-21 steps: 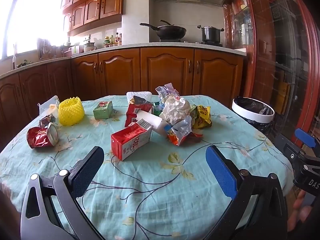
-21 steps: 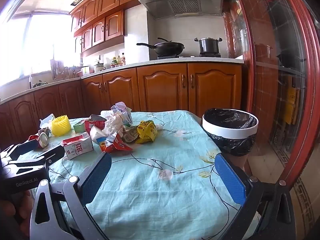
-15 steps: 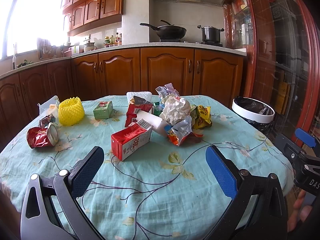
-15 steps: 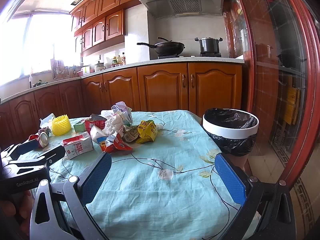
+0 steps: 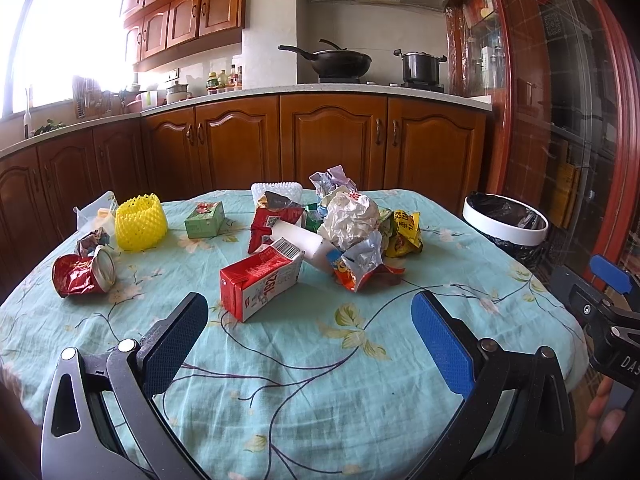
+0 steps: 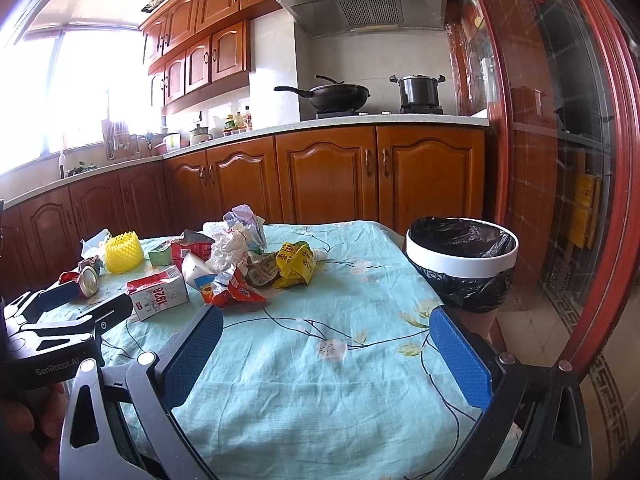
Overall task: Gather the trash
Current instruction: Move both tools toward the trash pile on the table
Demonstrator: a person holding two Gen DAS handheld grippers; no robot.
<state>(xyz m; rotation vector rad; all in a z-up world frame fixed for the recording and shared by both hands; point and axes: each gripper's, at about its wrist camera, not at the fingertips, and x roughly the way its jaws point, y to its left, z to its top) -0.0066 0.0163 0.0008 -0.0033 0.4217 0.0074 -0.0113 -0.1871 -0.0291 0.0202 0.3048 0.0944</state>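
Trash lies on a teal flowered tablecloth: a red and white milk carton, a crushed red can, a yellow foam net, a green box, crumpled white paper and wrappers. A white bin with a black liner stands past the table's right edge; it also shows in the right wrist view. My left gripper is open and empty, short of the carton. My right gripper is open and empty over bare cloth, left of the bin.
Wooden kitchen cabinets run behind the table, with a wok and a pot on the stove. A red-framed glass door stands to the right. The other gripper shows at the edge of each view.
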